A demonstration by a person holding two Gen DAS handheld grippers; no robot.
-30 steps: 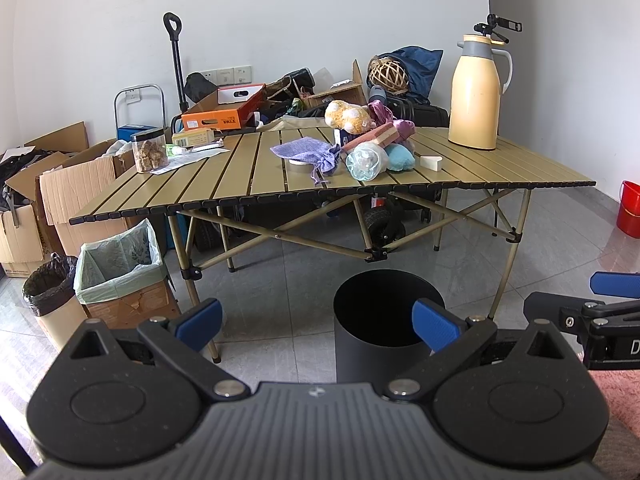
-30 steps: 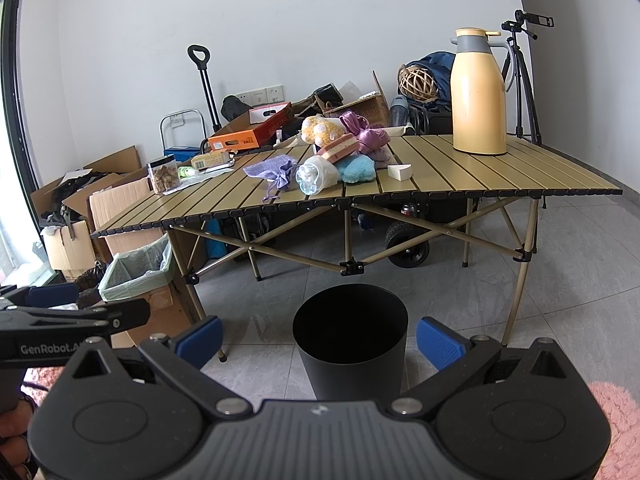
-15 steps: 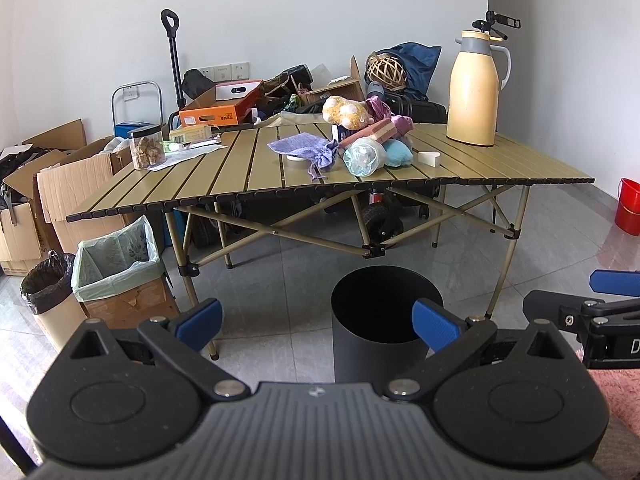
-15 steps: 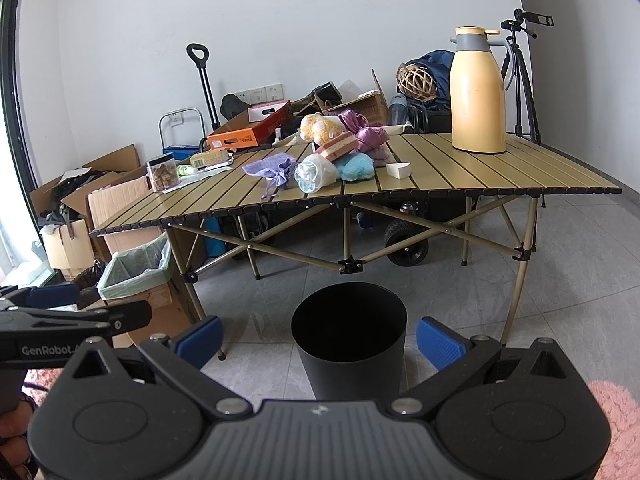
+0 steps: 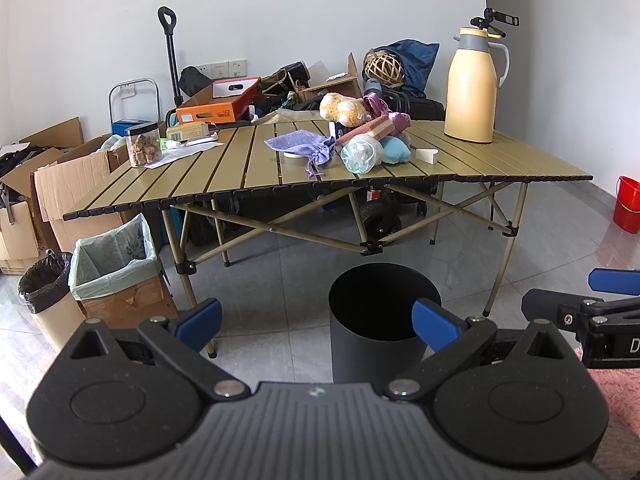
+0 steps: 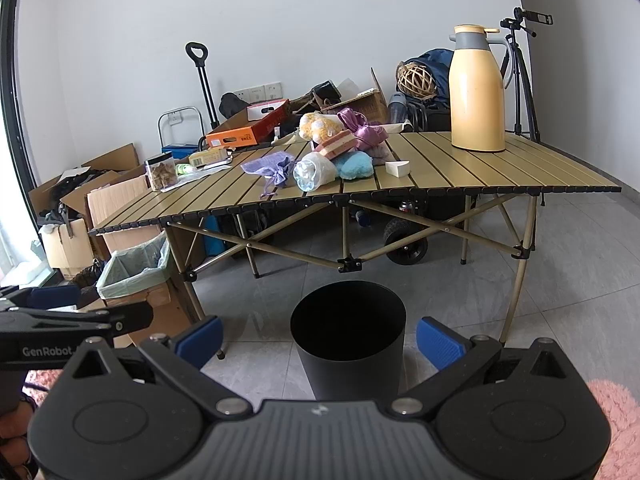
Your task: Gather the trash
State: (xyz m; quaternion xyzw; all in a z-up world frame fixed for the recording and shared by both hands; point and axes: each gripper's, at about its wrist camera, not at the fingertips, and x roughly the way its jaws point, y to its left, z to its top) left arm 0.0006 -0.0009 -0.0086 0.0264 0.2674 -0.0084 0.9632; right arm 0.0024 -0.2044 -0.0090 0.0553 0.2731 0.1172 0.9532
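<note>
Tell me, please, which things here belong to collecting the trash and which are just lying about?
For the job, probably:
black bin
crumpled plastic bottle
lined cardboard box
left gripper, jaws open
right gripper, jaws open

Just lying about, likely:
yellow thermos
snack jar
red bucket
tripod

Bin (image 5: pixel 376 344) matte black. Table (image 5: pixel 480 160) olive-gold slats, black edge caps. Jug (image 5: pixel 470 88) pale yellow, grey lid. Pouch (image 5: pixel 300 146) lilac. Cushion (image 5: pixel 394 152) sky blue. Plush toy (image 5: pixel 342 108) cream and yellow. Bucket (image 5: pixel 628 204) red. Box (image 5: pixel 212 110) orange. Gripper pads (image 5: pixel 434 324) blue, bodies black. Floor (image 6: pixel 580 280) grey tile.
</note>
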